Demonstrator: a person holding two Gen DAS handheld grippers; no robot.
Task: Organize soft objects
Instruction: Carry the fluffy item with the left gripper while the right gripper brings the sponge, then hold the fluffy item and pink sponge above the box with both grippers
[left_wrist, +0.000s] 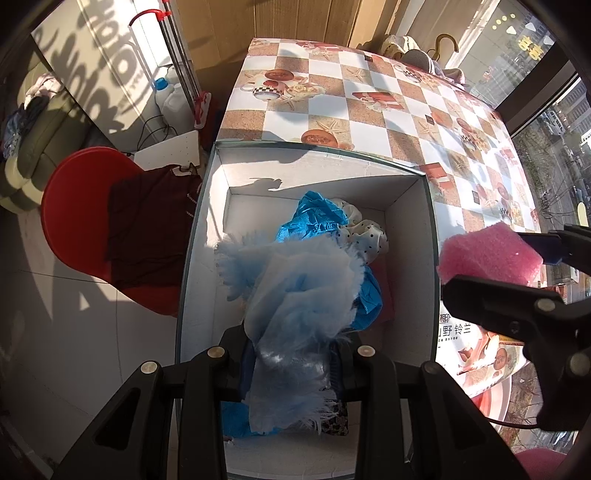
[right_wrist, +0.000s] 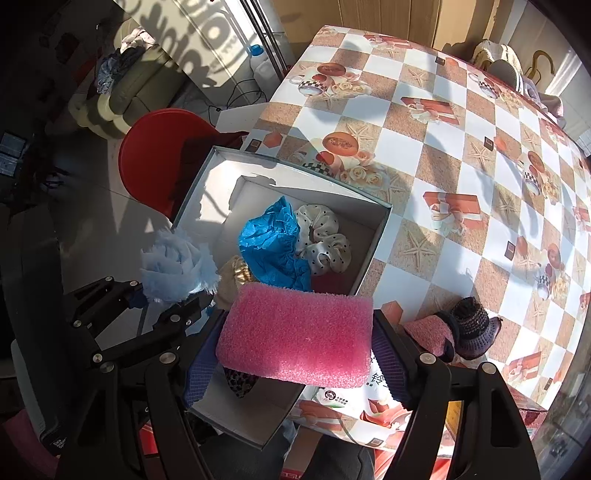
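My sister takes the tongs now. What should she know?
Left tongs: shut on the fluffy light-blue cloth, held over the white box.
Right tongs: shut on the pink sponge, at the box's near right edge.
Already in the box: blue crinkled piece, polka-dot scrunchie, gold scrunchie.
Left to do: drop both held things in, then the pink sock and knitted hat on the table.

Both your wrist cameras look steeply down, close over the white box (left_wrist: 410, 236).
Your left view sits directly above it, table (left_wrist: 388, 122) filling the upper right; your right view peers from its lower edge (right_wrist: 373, 236).
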